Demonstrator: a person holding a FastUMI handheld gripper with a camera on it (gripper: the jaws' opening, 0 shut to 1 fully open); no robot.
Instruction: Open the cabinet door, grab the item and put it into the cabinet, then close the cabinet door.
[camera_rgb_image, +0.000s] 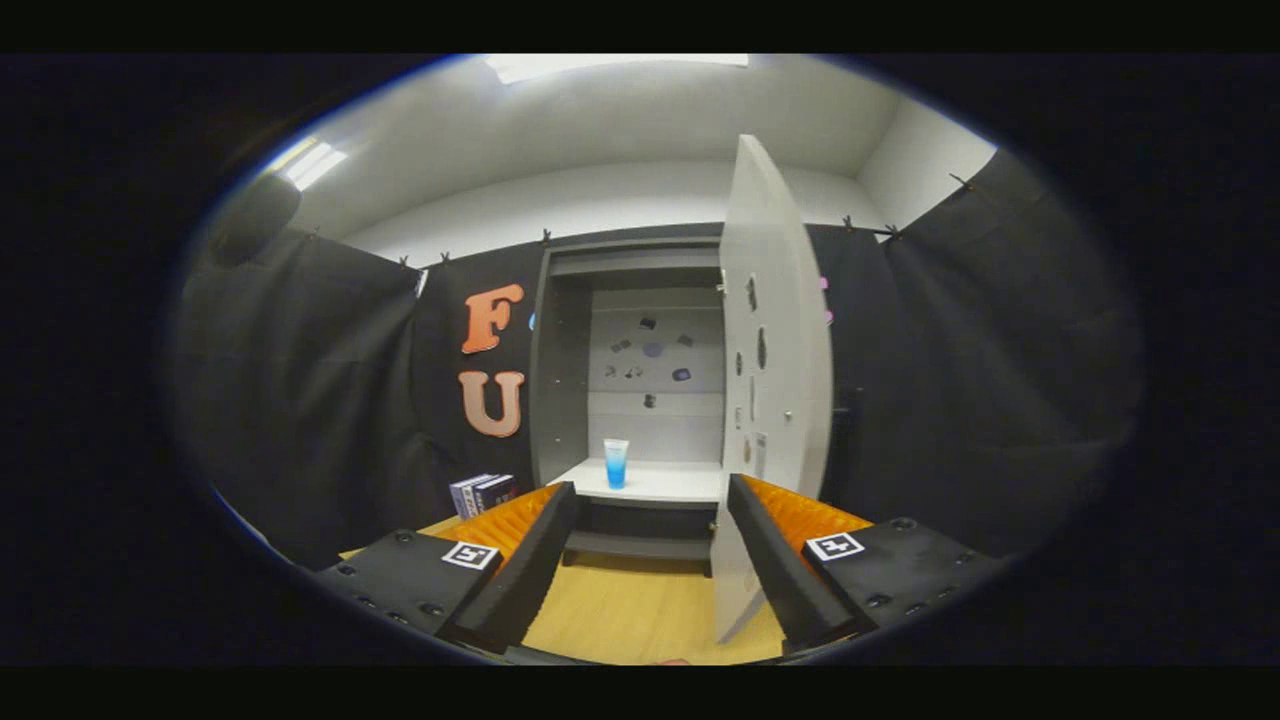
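Tongs (650, 560): spread wide, holding nothing
Clear plastic cup with blue base (616, 463): upright on cabinet shelf (670, 484)
White cabinet door (775, 400): open

The right finger (775, 560) covers part of the open cabinet door's (775, 370) lower edge. Small dark shapes (650, 360) on the cabinet's back wall, above the cup (616, 463), are too tiny to identify.

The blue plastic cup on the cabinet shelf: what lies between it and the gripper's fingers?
In the gripper view, only bare white shelf and wooden tabletop separate the open gripper from the blue plastic cup.
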